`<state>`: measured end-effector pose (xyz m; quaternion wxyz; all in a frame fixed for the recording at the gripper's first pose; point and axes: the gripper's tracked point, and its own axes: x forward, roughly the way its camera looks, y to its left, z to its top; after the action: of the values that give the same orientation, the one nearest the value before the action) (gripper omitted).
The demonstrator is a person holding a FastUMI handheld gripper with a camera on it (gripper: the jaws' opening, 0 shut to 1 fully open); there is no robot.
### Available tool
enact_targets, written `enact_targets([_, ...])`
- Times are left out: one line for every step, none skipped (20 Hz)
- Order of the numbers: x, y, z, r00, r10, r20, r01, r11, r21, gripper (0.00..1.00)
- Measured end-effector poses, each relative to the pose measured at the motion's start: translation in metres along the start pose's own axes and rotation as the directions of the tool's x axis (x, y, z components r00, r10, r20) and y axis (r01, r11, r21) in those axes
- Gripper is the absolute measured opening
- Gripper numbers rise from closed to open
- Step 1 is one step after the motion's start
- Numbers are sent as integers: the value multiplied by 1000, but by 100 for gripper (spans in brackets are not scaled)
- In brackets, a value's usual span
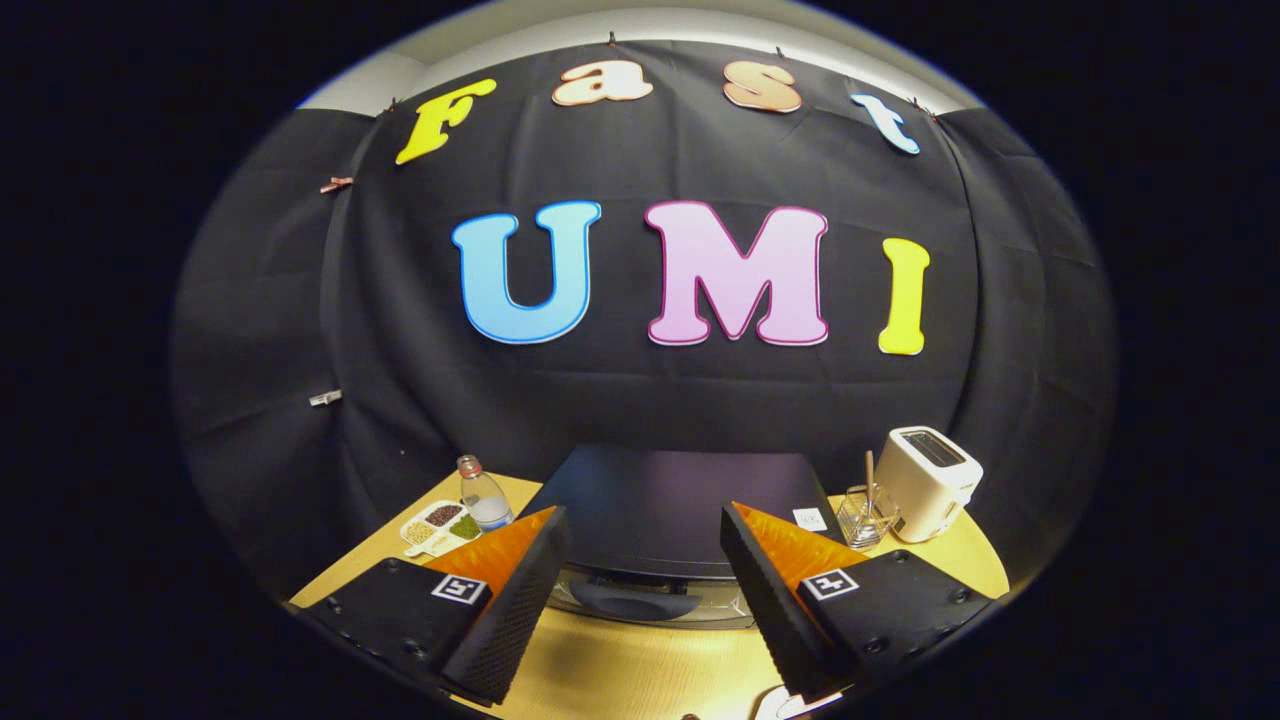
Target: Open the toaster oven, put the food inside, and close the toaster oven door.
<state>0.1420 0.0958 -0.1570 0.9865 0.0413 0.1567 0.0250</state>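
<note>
Gripper view: the gripper (640,590) gapes wide, holding nothing, above the toaster oven (665,515) and its handle (632,600).

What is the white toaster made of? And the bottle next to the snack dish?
The white toaster looks like smooth, slightly glossy plastic, though painted metal is possible. The bottle is see-through, so clear plastic or glass; I can't tell which. The tongs are open, holding nothing, just before the toaster oven.
</note>
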Motion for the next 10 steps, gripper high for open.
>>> enact_targets([7,-1,-10,1000,-17,-22,17,1000,6,98])
enact_targets([14,-5,-21,998,-35,-44,36,999,18,98])
enact_targets([19,-6,-32,997,-45,-65,47,998,31,98])
enact_targets([24,-5,-43,995,-55,-87,59,997,40,98])
enact_targets([30,-4,-53,992,-66,-106,71,997,44,98])
enact_targets([35,-4,-63,989,-77,-125,83,996,46,98])
enact_targets([40,-4,-71,987,-84,-139,91,995,44,98])
enact_targets([45,-3,-79,984,-88,-155,96,994,43,98])
enact_targets([50,-2,-84,981,-88,-170,97,994,46,98])
enact_targets([53,-2,-90,979,-92,-182,102,994,49,98])
